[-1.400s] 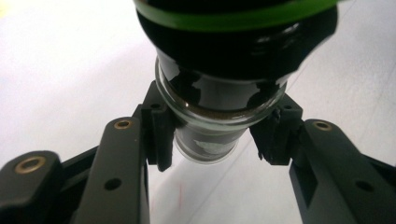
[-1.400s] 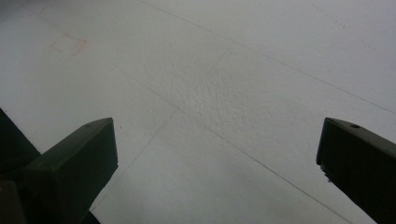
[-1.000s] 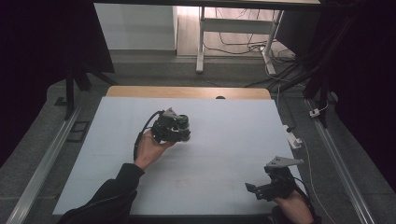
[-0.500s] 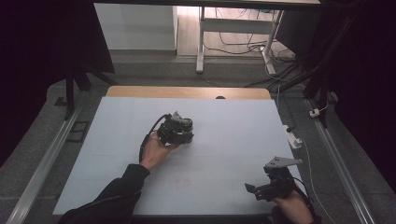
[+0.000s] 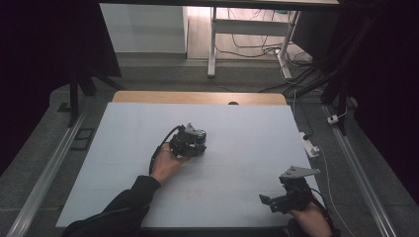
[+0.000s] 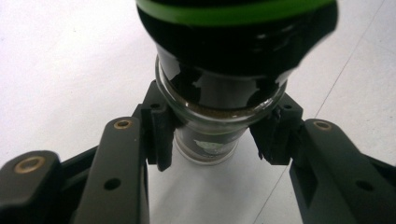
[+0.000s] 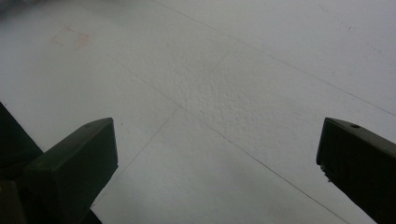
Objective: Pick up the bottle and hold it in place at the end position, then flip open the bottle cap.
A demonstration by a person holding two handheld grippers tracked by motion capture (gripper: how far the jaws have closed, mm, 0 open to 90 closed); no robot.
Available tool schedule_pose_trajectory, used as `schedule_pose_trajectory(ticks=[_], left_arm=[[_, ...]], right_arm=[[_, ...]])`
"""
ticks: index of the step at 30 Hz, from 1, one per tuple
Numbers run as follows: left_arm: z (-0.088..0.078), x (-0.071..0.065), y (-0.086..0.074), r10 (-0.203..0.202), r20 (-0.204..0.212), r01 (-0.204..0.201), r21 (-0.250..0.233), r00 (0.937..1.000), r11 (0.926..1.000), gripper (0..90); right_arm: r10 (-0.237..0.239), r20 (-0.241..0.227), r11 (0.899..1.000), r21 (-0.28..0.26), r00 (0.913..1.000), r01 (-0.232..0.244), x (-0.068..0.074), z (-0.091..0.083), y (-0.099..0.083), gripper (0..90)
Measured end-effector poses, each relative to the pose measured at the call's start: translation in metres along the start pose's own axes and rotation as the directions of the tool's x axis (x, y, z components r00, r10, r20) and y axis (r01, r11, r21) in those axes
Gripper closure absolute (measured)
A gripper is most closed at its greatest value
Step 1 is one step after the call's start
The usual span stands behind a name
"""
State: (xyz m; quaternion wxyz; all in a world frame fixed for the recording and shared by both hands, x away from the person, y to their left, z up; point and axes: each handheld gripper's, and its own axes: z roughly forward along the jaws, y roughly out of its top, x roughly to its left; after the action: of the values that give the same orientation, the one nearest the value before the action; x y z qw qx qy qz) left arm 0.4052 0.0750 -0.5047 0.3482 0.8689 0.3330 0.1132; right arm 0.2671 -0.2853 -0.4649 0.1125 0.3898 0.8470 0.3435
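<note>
Between left tongs [image 6: 210,135] jaws: glass jar [image 6: 219,93] (green lid), mid-table [image 5: 247,128].

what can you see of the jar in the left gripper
The jar is small, of clear glass, with a dark label, partly torn or worn, round its body and a black cap with a bright green band. Something brownish shows inside at the shoulder. It lies tilted or on its side, its base toward the camera. The left gripper pinches its narrower lower part, one pad on each side. In the high view it sits near the middle of the white table, where the green shows at the gripper's tip.
</note>
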Motion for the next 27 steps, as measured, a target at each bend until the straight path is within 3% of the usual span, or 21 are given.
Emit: schedule_pose_trajectory(ticks=[12,27], left_arm=[[0.0000,0.0016,-0.0026,-0.001,0.008,0.001,-0.010,1.0000,1.0000,53.4],[0.0007,-0.0004,-0.0052,-0.006,-0.005,0.005,-0.024,1.0000,0.9997,53.5]], right_arm=[[-0.018,0.006,1.000,-0.004,0.9998,0.018,0.0018,-0.0006,0.0004,0.0],[-0.011,0.034,0.998,-0.054,0.9994,0.012,0.0055,-0.0035,0.0011,0.0]])
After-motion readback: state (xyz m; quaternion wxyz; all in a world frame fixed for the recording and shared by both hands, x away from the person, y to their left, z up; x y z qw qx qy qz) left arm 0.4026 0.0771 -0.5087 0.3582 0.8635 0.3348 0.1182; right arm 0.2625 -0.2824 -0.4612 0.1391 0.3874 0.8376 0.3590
